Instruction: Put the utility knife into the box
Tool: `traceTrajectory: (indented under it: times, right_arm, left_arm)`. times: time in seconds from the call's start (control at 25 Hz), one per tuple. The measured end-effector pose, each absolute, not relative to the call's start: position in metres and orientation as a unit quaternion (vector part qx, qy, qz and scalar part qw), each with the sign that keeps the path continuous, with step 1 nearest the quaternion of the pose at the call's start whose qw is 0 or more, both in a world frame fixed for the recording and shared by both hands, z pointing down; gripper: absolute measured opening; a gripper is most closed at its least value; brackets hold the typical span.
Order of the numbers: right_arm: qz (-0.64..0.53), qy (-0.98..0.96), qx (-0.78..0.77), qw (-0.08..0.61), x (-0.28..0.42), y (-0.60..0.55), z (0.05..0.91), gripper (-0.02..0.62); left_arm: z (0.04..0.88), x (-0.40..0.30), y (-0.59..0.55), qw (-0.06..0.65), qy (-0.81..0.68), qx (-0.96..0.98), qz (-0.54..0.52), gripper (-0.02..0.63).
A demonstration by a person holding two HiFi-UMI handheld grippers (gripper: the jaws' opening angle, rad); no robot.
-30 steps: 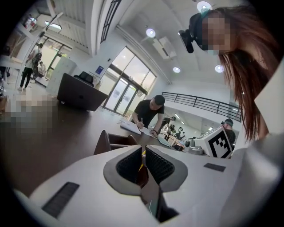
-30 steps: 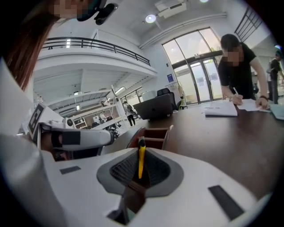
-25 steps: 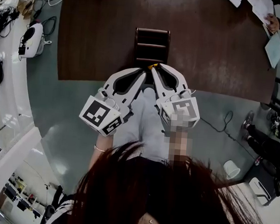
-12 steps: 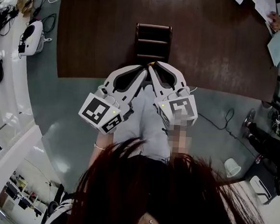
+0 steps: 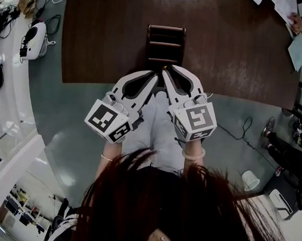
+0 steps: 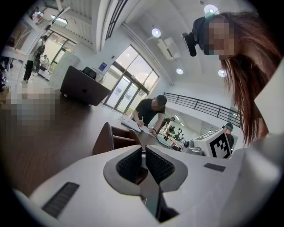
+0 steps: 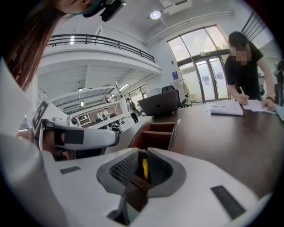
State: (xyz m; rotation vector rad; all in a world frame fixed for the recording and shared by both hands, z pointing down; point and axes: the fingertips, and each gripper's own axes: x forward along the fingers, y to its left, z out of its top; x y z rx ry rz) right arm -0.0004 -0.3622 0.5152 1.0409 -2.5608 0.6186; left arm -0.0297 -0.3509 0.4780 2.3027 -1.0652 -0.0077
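right gripper (image 7: 143,151) — utility knife (image 7: 144,168) between fingers (image 7: 126,169)

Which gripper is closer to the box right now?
Right. The right gripper, clamping the utility knife, has its tips at the near end of the box; the left gripper sits beside it, slightly farther back.

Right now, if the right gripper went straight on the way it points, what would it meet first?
Most likely the wooden box on the table: its open compartments lie directly ahead of the right gripper, whose tongs clamp the yellow utility knife. The gap is hard to judge.
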Motion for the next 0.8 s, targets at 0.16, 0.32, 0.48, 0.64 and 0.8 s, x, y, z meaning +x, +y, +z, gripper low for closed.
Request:
traceTrajectory:
  times: [0.16, 0.32, 0.48, 0.64, 0.8]
  right_arm:
    - [0.206, -0.895, 0.368, 0.146, 0.001, -0.364, 0.505, 0.052]
    - [0.196, -0.893, 0.381, 0.136, 0.007, -0.366, 0.493, 0.051]
    - [0.179, -0.895, 0.388, 0.127, 0.009, -0.370, 0.475, 0.051]
    - [0.151, -0.901, 0.389, 0.121, 0.009, -0.370, 0.452, 0.051]
    - [0.129, -0.905, 0.391, 0.111, 0.010, -0.367, 0.426, 0.051]
  left_arm:
    - [0.474, -0.030, -0.351, 0.293, -0.399, 0.869, -0.006, 0.029]
    - [0.466, -0.027, -0.350, 0.290, -0.394, 0.872, -0.010, 0.029]
    - [0.451, -0.027, -0.352, 0.278, -0.391, 0.878, -0.015, 0.029]
    - [0.431, -0.029, -0.354, 0.259, -0.387, 0.885, -0.020, 0.031]
    - [0.405, -0.027, -0.354, 0.233, -0.386, 0.892, -0.026, 0.031]
